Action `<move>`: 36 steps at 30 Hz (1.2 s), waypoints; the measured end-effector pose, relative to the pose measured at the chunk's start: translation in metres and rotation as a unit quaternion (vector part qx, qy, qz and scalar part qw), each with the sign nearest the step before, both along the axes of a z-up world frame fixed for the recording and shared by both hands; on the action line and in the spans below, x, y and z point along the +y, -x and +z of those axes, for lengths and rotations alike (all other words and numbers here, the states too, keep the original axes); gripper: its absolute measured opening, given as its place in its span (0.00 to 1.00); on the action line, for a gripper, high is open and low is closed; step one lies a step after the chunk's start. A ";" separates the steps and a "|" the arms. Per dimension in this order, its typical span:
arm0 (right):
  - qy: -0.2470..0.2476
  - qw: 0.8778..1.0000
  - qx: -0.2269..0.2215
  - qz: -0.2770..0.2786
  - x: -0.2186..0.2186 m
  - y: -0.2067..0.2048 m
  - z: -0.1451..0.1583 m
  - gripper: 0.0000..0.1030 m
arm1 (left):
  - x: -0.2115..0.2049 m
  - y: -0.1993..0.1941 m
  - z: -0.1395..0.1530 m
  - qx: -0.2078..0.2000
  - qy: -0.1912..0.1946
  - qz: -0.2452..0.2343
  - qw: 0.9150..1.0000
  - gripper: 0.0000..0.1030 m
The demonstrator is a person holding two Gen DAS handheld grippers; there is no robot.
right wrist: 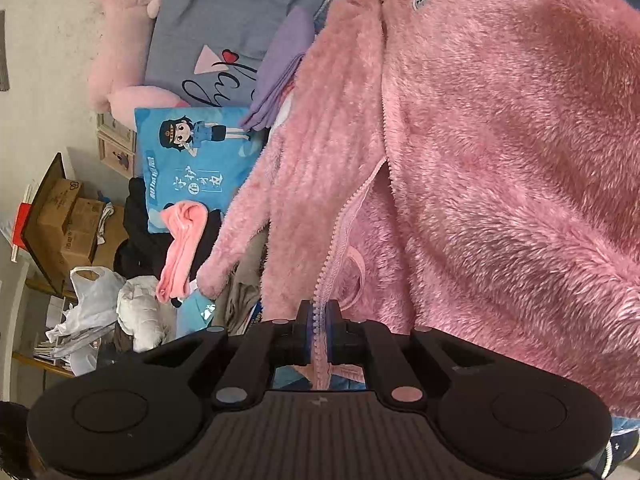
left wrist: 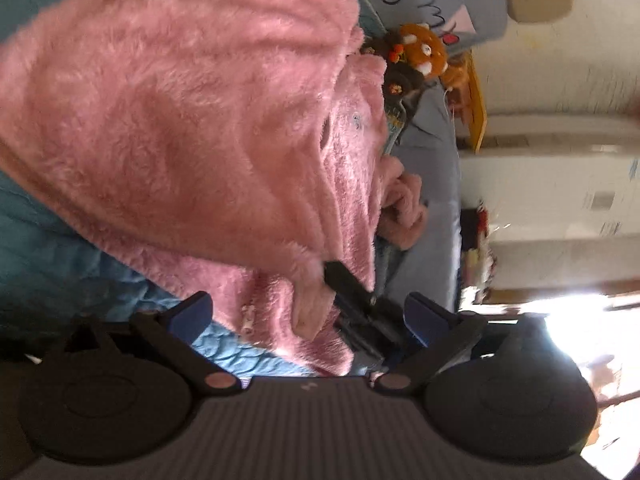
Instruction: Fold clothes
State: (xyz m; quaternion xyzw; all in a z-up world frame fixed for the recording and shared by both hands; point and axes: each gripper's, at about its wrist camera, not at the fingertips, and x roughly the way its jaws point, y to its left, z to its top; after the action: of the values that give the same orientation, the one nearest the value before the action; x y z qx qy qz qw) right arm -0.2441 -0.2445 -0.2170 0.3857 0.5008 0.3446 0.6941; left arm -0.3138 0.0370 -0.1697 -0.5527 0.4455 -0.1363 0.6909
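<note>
Over a blue bed (left wrist: 48, 256), a fluffy pink jacket (right wrist: 500, 140) hangs. The right gripper (right wrist: 319, 320), angled slightly downward, has its fingers clamped on the jacket's zipper edge (right wrist: 340, 236). The left gripper (left wrist: 308, 312) has its fingers apart around the hem. Beside the jacket lies a blue cartoon pillow (right wrist: 192, 160).

The fleece jacket (right wrist: 500, 140) lies on the bed (left wrist: 36, 240), cartoon pillow (right wrist: 192, 160) left of it.
</note>
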 end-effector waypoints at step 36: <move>0.056 0.996 0.021 -0.066 -0.035 0.051 -0.005 0.32 | -0.040 -0.015 -0.032 0.043 -0.006 0.020 0.999 0.11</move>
State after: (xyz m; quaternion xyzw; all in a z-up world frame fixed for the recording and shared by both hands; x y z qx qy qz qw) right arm -0.2955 -0.2793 -0.2219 0.3855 0.5077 0.2610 0.7249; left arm -0.2988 -0.0034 -0.2020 -0.5626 0.4649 -0.0959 0.6769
